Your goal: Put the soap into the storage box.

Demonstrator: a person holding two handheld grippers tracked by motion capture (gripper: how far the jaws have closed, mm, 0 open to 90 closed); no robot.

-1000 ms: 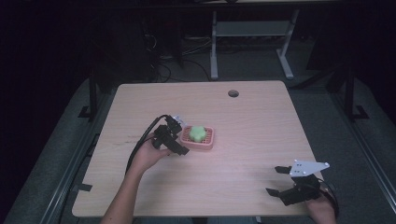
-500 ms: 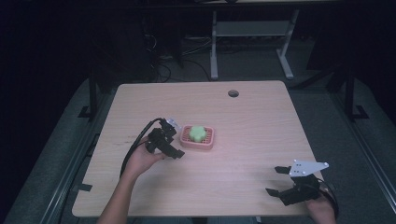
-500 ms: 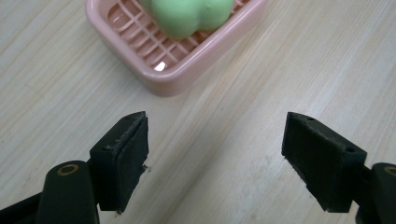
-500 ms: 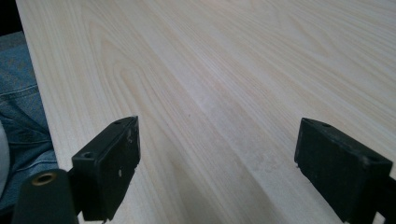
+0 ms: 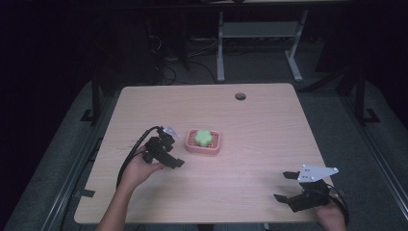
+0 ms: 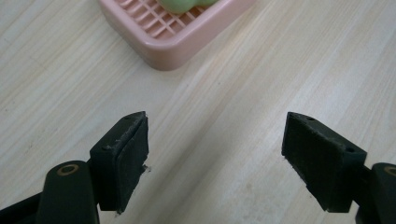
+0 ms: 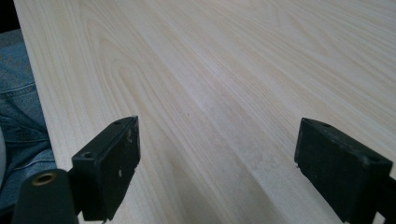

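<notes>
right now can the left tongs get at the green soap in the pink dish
Probably yes. The left tongs are open beside the dish, with bare table between them. The soap sits uncovered on top, and nothing blocks the way.

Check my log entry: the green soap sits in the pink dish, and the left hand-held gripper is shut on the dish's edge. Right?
Not quite. The left hand-held gripper is open, its jaws apart over bare table short of the pink dish, as the left gripper view shows. The green soap does sit in the dish.
</notes>
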